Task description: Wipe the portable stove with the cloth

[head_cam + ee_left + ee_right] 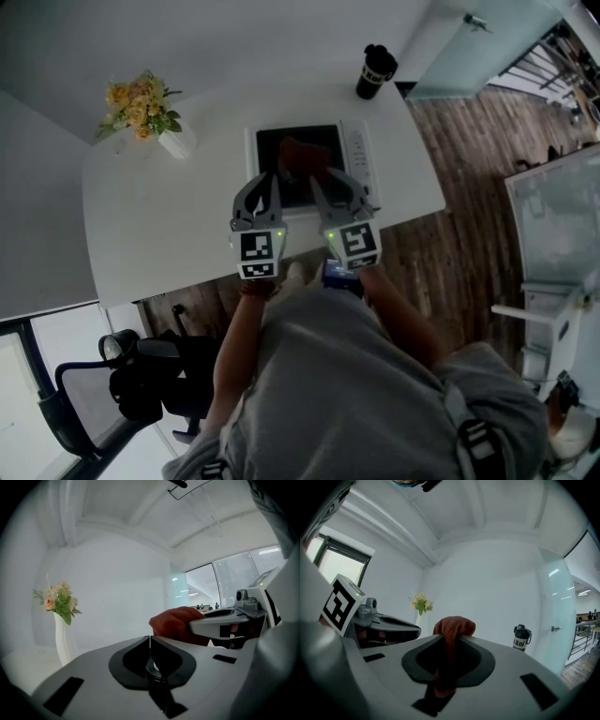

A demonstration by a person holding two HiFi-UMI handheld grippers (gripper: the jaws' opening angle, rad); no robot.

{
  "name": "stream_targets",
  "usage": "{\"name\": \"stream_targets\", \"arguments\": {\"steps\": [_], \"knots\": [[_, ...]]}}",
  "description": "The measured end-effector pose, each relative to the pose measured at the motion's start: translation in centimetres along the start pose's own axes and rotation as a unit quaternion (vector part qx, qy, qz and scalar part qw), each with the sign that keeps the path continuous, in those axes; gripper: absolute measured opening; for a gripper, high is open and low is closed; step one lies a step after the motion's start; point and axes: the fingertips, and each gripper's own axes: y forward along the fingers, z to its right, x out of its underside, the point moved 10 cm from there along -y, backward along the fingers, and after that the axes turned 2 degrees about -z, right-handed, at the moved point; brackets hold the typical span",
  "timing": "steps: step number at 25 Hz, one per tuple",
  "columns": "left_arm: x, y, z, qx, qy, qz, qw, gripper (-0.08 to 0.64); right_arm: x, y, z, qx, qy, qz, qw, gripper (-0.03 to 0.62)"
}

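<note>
We had the cloth [454, 626] pinched tight in our right gripper [450, 638], bunched up over the near half of the stove [274, 142], whose dark top ran on ahead of the jaws. Our left gripper [150, 637] sat just beside it, jaws pressed together on nothing, so the wipe looked like the right hand's job.

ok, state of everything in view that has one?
left hand-held gripper: shut, nothing between the jaws.
right hand-held gripper: shut on the cloth.
cloth: bunched, held over the portable stove.
portable stove: flat on the table; on or off can't tell.
travel mug: upright, lid on.
flower vase: upright.
</note>
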Motion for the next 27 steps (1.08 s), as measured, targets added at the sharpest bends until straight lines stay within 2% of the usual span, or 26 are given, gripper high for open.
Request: {"name": "stream_targets", "arguments": {"steps": [11,27], "knots": [[0.6,0.5,0.0,-0.003,-0.006,-0.009,0.9999,0.031,1.2,0.7,0.1,0.008,0.006,-0.025,1.000,0.063],[0.6,1.3,-0.1,-0.002,-0.003,-0.018,0.9998,0.030,1.5,1.2,0.8,0.007,0.009,-0.031,0.999,0.063]]}}
